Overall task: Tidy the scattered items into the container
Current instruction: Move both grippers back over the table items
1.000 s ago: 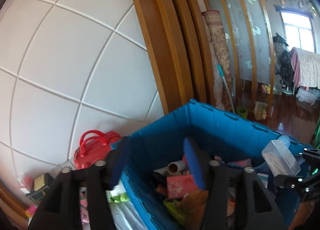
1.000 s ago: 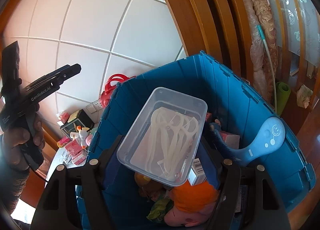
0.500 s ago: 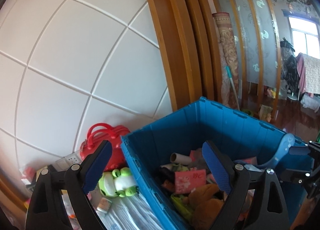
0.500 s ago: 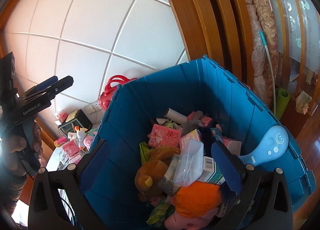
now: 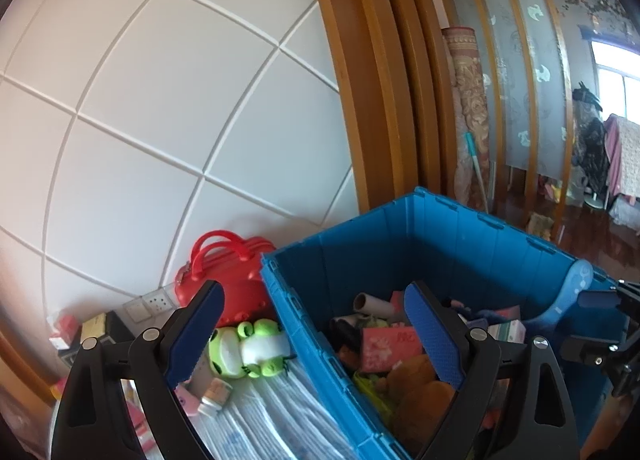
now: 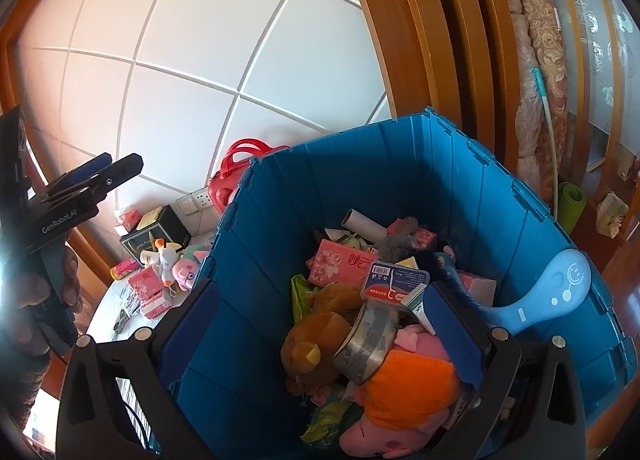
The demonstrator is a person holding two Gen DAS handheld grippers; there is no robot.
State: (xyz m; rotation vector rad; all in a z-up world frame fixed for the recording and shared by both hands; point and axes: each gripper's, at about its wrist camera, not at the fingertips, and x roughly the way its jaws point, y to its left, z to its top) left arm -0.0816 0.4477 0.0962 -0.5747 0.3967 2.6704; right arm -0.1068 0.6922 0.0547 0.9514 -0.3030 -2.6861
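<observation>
While both grippers hang over it, the blue crate (image 6: 460,188) fills most of each view, sitting against the white wall (image 5: 160,108) and already heaped with toys and boxes. Beside it on the table (image 5: 280,420) lie the leftovers, well apart from the crate's inside: red case (image 5: 236,276), green frog (image 5: 248,348), black box (image 6: 160,228), pink tissue packs (image 6: 146,284), a duck (image 6: 164,256), small bottles.

Right gripper (image 6: 320,336) is spread wide over the pile, nothing between its pads (clear box (image 6: 396,280) lies label-up on the heap below). Left gripper (image 5: 312,336) is also spread and empty, straddling the crate's near wall, one finger (image 5: 196,332) over the table side, close above the frog.

Step in hand looks like the left going for the next scattered item, likely the frog. To do it well: keep the fingers wide, clear the crate rim, come down with the pads on either side of the soft body, squeeze mid-body so it does not slip. Right should back out of the crate so the two do not clash.
</observation>
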